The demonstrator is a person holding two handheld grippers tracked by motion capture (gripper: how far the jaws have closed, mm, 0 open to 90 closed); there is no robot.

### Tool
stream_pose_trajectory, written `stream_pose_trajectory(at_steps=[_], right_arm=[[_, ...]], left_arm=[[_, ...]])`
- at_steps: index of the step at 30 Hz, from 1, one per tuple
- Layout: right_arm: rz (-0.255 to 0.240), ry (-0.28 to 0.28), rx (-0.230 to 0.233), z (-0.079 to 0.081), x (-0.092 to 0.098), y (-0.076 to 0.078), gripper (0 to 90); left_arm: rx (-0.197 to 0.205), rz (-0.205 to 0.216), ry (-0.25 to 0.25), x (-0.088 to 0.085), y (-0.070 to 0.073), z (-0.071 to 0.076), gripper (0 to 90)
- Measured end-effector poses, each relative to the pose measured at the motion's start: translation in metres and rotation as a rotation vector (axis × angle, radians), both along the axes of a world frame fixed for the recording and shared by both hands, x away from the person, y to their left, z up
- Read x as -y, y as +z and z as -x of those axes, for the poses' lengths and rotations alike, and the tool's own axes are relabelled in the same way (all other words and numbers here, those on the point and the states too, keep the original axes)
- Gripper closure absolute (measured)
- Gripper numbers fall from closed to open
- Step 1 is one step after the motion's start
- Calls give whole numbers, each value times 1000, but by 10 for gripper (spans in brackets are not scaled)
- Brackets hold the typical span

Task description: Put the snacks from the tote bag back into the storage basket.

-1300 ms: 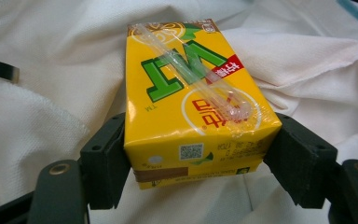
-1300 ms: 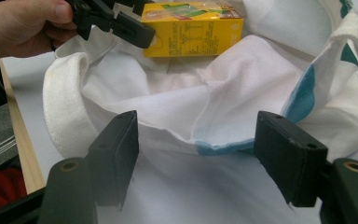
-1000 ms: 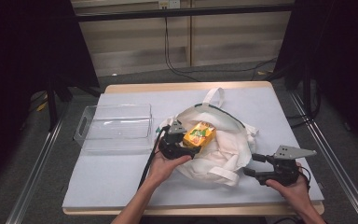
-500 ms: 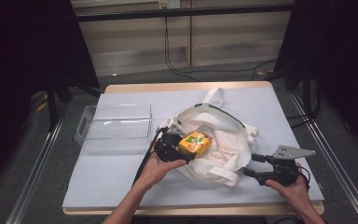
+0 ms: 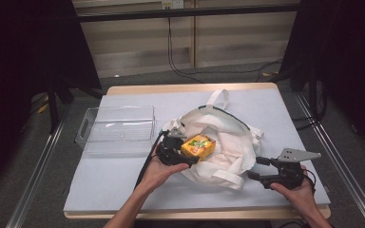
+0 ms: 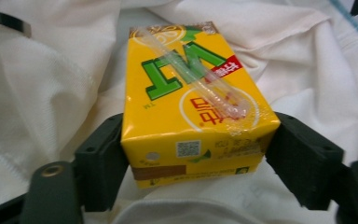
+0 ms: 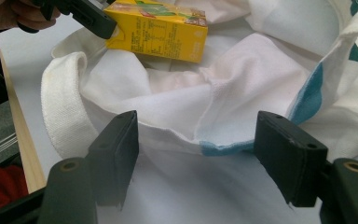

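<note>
A yellow juice carton (image 5: 198, 146) with a straw taped on its face is held over the white cloth tote bag (image 5: 228, 137). My left gripper (image 5: 185, 154) is shut on the carton (image 6: 193, 107), one jaw on each side of it. The carton (image 7: 161, 29) also shows at the top of the right gripper view, above the bag's opening. My right gripper (image 5: 259, 172) rests on the table at the bag's right edge, open, with the bag's rim (image 7: 196, 135) between its jaws but not pinched.
A clear plastic bin (image 5: 116, 127) stands on the light blue table mat (image 5: 123, 180) left of the bag. The bag's handle (image 5: 218, 98) loops toward the far side. Cables trail from both grippers.
My left gripper has carried the carton down and toward the person, lower over the bag's near-left edge. The right gripper has stayed put.
</note>
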State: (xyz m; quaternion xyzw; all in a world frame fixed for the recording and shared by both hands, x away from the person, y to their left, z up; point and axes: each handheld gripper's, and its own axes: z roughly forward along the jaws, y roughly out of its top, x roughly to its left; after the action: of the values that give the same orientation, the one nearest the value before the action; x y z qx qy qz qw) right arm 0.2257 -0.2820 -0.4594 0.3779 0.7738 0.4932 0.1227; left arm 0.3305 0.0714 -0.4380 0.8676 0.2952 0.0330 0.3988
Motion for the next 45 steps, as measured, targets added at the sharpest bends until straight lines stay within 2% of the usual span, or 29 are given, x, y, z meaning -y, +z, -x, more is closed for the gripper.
stream_pose_trajectory(at_steps=[2, 4, 8, 10, 15, 17, 19, 20, 23, 25, 28, 30, 32, 35, 37, 45], right_arm=[[-1, 0, 0, 0, 0, 0, 308], [-2, 0, 0, 0, 0, 0, 308], [-2, 1, 0, 0, 0, 0, 308], [-3, 2, 2, 1, 0, 0, 308], [-6, 3, 4, 1, 0, 1, 308], [-7, 7, 4, 2, 0, 1, 308], [-8, 10, 8, 1, 0, 1, 308], [-9, 11, 8, 1, 0, 1, 308], [-9, 11, 3, 2, 0, 1, 308], [-9, 11, 8, 1, 0, 1, 308], [-10, 13, 9, 1, 0, 1, 308], [-11, 18, 8, 2, 0, 1, 308], [-11, 14, 13, 2, 0, 1, 308], [-14, 19, 16, 2, 0, 2, 308], [-18, 16, 15, 2, 1, 2, 308], [-41, 2, 25, 2, 5, 3, 303]], left_arm=[[18, 16, 15, 0, -2, 2, 191], [56, 37, 24, 1, -6, 5, 161], [114, 55, 63, 2, -11, 11, 158], [128, 65, 67, 2, -15, 13, 157], [211, 89, 80, 4, -22, 20, 146], [224, 127, 86, 3, -25, 20, 155], [242, 133, 98, 2, -26, 20, 176], [229, 145, 96, 2, -26, 20, 177], [252, 145, 111, 2, -29, 20, 194], [264, 129, 114, 4, -32, 21, 207], [261, 110, 98, 7, -36, 20, 214], [261, 128, 112, 6, -35, 20, 239], [258, 129, 116, 5, -33, 19, 254], [244, 142, 122, 4, -29, 17, 261], [225, 168, 120, 2, -26, 15, 263], [176, 190, 88, -3, -15, 10, 266]])
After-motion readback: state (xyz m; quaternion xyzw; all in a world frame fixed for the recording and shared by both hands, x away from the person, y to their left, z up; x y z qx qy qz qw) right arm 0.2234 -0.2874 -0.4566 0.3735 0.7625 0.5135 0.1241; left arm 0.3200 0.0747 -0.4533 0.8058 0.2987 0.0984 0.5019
